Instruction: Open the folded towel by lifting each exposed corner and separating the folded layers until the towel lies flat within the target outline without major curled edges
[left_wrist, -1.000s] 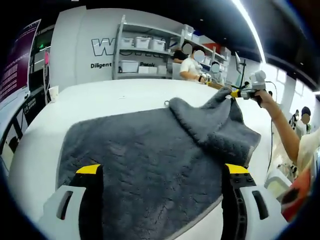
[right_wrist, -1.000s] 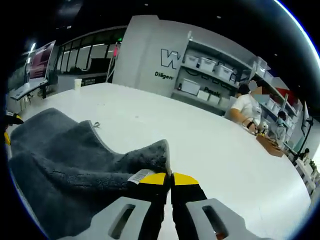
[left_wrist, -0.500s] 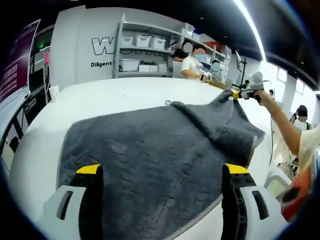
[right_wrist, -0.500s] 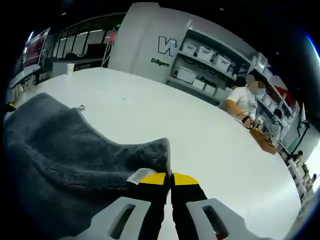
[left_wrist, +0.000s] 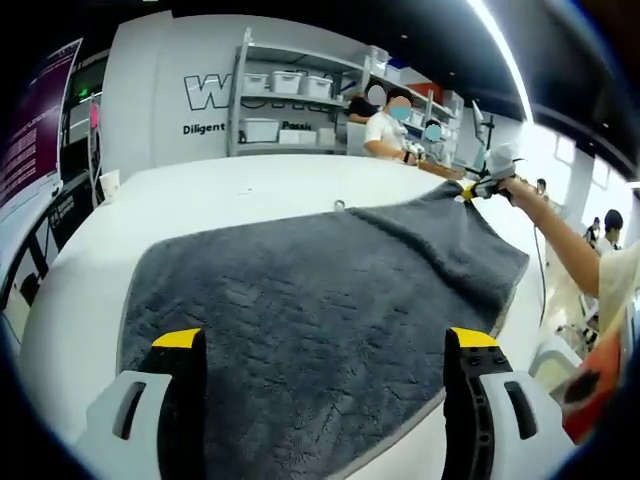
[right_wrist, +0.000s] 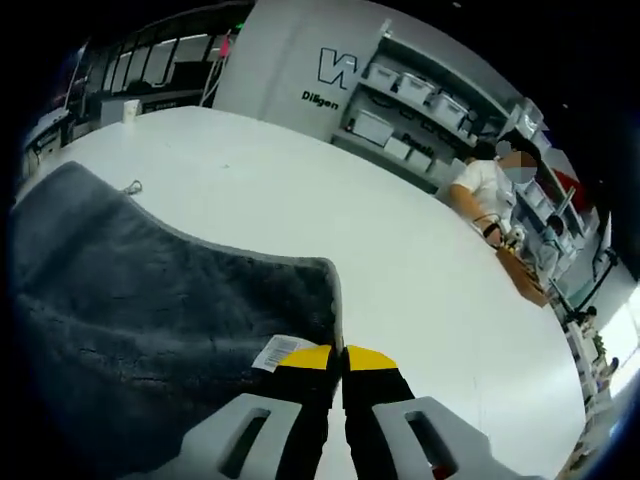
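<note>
A dark grey towel (left_wrist: 320, 290) lies spread nearly flat on the white table (left_wrist: 220, 190). My left gripper (left_wrist: 325, 345) is open, its jaws wide apart over the towel's near edge with nothing between them. In the left gripper view, the right gripper (left_wrist: 472, 188) pinches the towel's far right corner, held by a person's arm (left_wrist: 560, 245). In the right gripper view, my right gripper (right_wrist: 335, 355) is shut on the towel (right_wrist: 140, 300) edge beside its white label (right_wrist: 268, 352). A small hanging loop (right_wrist: 132, 187) sticks out at the far edge.
Shelves with white bins (left_wrist: 285, 100) stand behind the table against a grey wall. Several people (left_wrist: 385, 125) work at a bench on the far right. A white cup (left_wrist: 106, 185) sits at the table's far left edge. Bare table (right_wrist: 420, 260) stretches beyond the towel.
My right gripper has pulled the folded-over corner outward and down, so the raised fold is gone and the towel now lies almost flat. My left gripper has stayed where it was.
</note>
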